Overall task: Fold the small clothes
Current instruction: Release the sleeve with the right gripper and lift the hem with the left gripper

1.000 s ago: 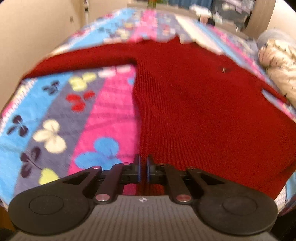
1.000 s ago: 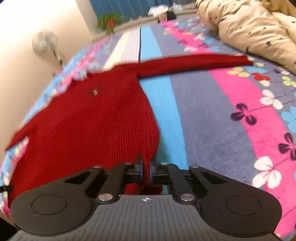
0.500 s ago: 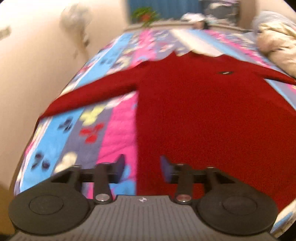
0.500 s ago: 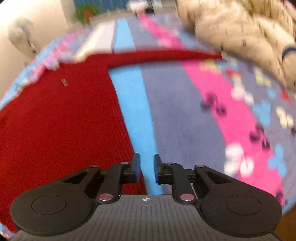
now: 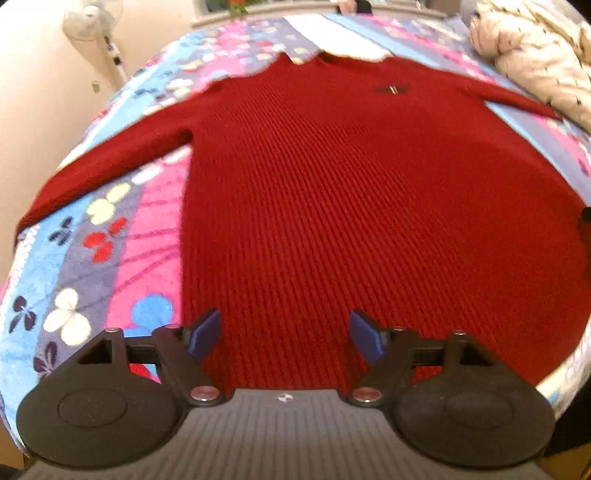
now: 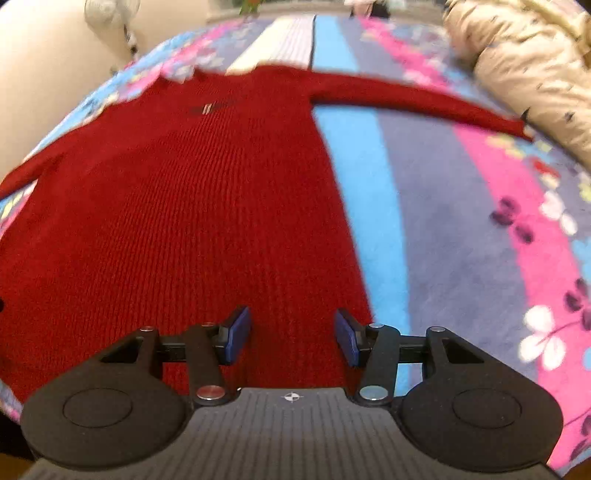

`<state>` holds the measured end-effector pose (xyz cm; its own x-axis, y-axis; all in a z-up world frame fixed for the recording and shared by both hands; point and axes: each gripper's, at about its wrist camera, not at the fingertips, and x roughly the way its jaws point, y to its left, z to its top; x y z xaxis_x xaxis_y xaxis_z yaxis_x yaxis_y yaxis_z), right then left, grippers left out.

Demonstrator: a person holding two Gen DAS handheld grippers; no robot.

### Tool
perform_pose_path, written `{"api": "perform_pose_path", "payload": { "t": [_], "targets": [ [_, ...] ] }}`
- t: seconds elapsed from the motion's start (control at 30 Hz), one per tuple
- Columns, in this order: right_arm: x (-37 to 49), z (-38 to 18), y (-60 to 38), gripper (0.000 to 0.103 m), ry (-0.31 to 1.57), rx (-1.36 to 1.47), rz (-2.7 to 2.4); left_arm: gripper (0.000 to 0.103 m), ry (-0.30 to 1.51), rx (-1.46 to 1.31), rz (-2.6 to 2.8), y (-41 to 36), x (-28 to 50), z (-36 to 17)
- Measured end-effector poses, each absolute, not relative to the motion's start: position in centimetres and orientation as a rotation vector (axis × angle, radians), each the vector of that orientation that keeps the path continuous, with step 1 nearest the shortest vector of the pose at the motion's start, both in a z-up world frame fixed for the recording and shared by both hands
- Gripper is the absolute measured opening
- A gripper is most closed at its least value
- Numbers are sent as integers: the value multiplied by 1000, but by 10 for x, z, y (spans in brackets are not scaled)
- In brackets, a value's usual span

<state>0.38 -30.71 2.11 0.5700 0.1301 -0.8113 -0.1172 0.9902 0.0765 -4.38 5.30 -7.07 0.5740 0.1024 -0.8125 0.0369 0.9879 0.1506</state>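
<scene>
The red sweater (image 5: 332, 206) is laid flat on the bed (image 6: 461, 229), nothing folded yet. Both the left gripper (image 5: 286, 338) and the right gripper (image 6: 291, 338) are held with fingers apart, empty. A sleeve (image 6: 406, 98) is likely to be pinched next.

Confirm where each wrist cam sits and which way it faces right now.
Left wrist: on the left gripper, over the hem of the red sweater, facing up its body to the collar; own open fingers show.
Right wrist: on the right gripper, over the sweater's hem near its right edge, facing the same way; own open fingers show.
Shared: sweater, floral bedspread, beige duvet, fan.
</scene>
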Motion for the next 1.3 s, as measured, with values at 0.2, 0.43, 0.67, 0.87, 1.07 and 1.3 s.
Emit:
{"api": "perform_pose_path", "payload": {
  "t": [0.2, 0.43, 0.67, 0.87, 1.07, 1.3],
  "targets": [
    [2, 57, -321, 53, 776, 86, 95, 83, 815, 91, 107, 64, -42, -46],
    [12, 116, -347, 52, 575, 13, 140, 88, 625, 109, 122, 53, -46, -15],
    [13, 97, -370, 51, 523, 117, 33, 92, 576, 104, 37, 42, -40, -1],
    [24, 89, -371, 51, 580, 171, 13, 92, 525, 156, 15, 46, -8, 26],
    [26, 85, -361, 51, 615, 157, 1, 92, 520, 118, 93, 95, 57, 35],
    [31, 76, -351, 52, 654, 122, -1, 90, 726, -23, 286, 161, 106, -11]
  ]
}}
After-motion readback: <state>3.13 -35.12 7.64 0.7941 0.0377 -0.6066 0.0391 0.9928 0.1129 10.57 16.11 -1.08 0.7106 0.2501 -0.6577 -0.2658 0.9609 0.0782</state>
